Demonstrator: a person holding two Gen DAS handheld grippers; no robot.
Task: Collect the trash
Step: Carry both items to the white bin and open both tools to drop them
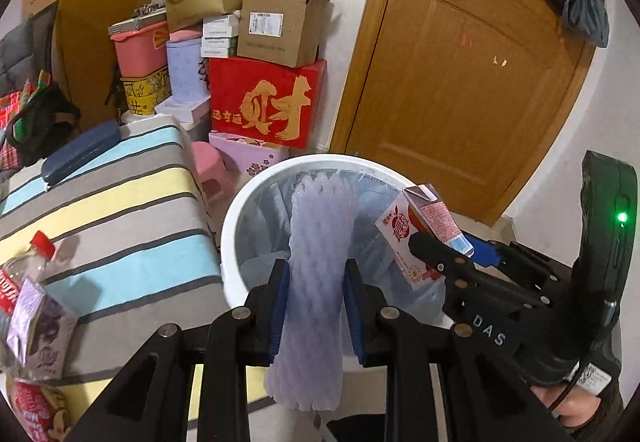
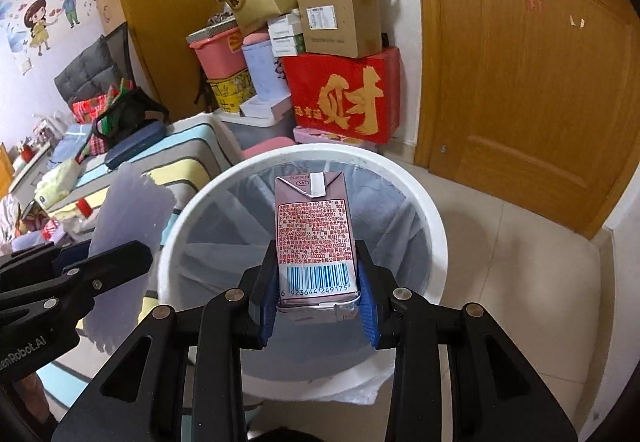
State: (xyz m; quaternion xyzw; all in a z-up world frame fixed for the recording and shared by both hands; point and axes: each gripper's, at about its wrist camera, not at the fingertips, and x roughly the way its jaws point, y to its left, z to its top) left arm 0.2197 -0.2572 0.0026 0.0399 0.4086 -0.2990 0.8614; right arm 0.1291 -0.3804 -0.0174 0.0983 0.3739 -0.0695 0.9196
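Hanging over the white trash bin (image 1: pixel 232 226), the left gripper (image 1: pixel 316 306) is clamped on a pale translucent foam sleeve (image 1: pixel 316 266), its blue pads pressing both sides of the ribbed tube, which stands roughly upright with its upper end above the bin's mouth and its lower end sticking out below the fingers. Beside it, the right gripper (image 2: pixel 318 298) is closed on a drink carton (image 2: pixel 314 238), squeezed at its lower half with the barcode facing the camera and its folded top pointing away over the bin's opening. In the left wrist view the same carton (image 1: pixel 416 234) shows its red-and-white printed front, tilted, just above the bin's right rim. The bin (image 2: pixel 432 226) is lined with a thin clear bag and sits on the tiled floor, touching or just beside the striped cloth (image 1: pixel 120 209) of the tabletop to its left. On that cloth lie a dark blue case (image 1: pixel 80 153) and, near the left edge, a plastic bottle with a red cap (image 1: pixel 36 254) and a small purple carton (image 1: pixel 40 330). Behind the bin stand stacked boxes, including a red box with gold characters (image 1: pixel 264 101), next to a wooden door (image 1: pixel 472 81).
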